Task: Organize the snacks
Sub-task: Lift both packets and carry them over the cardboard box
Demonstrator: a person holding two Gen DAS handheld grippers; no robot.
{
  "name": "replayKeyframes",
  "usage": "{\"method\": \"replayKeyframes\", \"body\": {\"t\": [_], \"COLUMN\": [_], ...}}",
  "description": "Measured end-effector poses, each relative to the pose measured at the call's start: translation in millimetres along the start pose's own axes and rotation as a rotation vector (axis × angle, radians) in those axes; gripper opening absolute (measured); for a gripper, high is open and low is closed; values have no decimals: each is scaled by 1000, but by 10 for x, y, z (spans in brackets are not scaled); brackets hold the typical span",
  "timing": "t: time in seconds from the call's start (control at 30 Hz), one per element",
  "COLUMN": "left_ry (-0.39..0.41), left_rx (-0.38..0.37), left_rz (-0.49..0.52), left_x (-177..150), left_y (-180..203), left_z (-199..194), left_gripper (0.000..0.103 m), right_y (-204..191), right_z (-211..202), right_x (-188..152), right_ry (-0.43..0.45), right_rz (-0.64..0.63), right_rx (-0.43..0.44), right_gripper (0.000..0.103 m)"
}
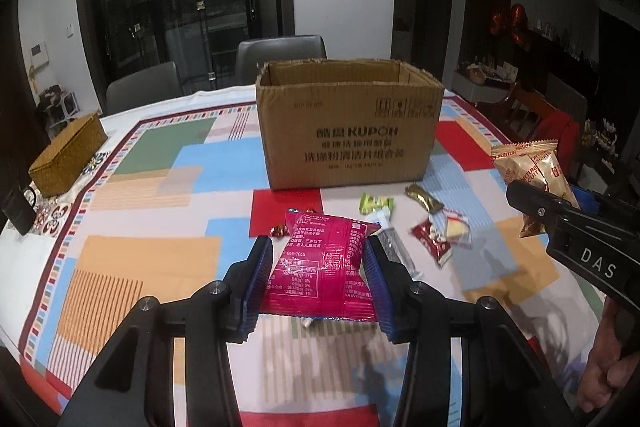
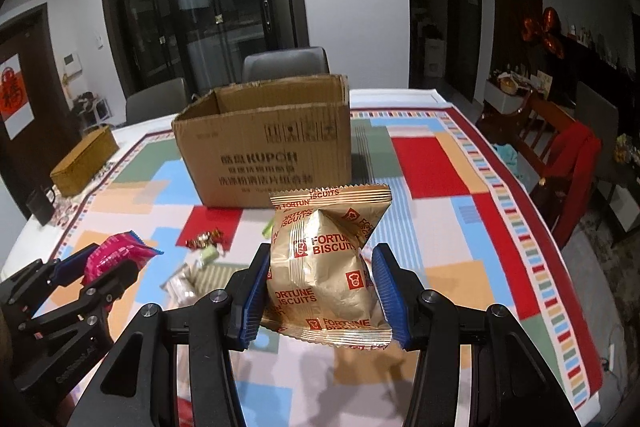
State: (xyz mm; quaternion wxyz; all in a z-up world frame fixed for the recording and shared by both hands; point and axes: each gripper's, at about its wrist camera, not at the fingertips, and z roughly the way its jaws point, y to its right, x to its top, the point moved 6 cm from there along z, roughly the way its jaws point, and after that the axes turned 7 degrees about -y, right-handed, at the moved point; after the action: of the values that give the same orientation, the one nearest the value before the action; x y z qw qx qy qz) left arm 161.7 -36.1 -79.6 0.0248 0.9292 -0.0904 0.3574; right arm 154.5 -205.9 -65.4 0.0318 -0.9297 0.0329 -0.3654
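My left gripper [image 1: 318, 259] is shut on a magenta snack packet [image 1: 324, 267] and holds it above the table, in front of the open cardboard box [image 1: 348, 139]. My right gripper [image 2: 320, 267] is shut on a gold Fortune Biscuits bag [image 2: 326, 259], also lifted, to the right of the box [image 2: 264, 155]. The right gripper [image 1: 560, 211] with the gold bag [image 1: 532, 167] shows at the right edge of the left wrist view. The left gripper [image 2: 92, 267] with the magenta packet [image 2: 116, 251] shows at the left of the right wrist view.
Several small snack packets [image 1: 420, 227] and wrapped candies [image 2: 206, 239] lie on the patterned tablecloth [image 1: 160, 187] before the box. A woven basket [image 1: 68, 159] and a dark mug [image 2: 40, 205] stand at the left. Grey chairs [image 1: 280, 55] stand behind the table.
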Motion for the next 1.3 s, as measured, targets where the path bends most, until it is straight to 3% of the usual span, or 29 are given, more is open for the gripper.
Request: {"method": "replayKeyframes", "body": {"t": [0.57,1.3], "left_ry": [97,94], "left_rx": [0,-32], "left_rz": [27,6], "left_x": [873,1778], "left_y": [-78,-183], "left_z": [-21,525], "left_gripper": [46,46], "right_y": [-40,-116], "right_z": [70,606], "right_x": [716,1633], "right_ry": [82,81], "right_rz": [-27,-56], "right_rx": [22,40], "right_gripper": [52,52]}}
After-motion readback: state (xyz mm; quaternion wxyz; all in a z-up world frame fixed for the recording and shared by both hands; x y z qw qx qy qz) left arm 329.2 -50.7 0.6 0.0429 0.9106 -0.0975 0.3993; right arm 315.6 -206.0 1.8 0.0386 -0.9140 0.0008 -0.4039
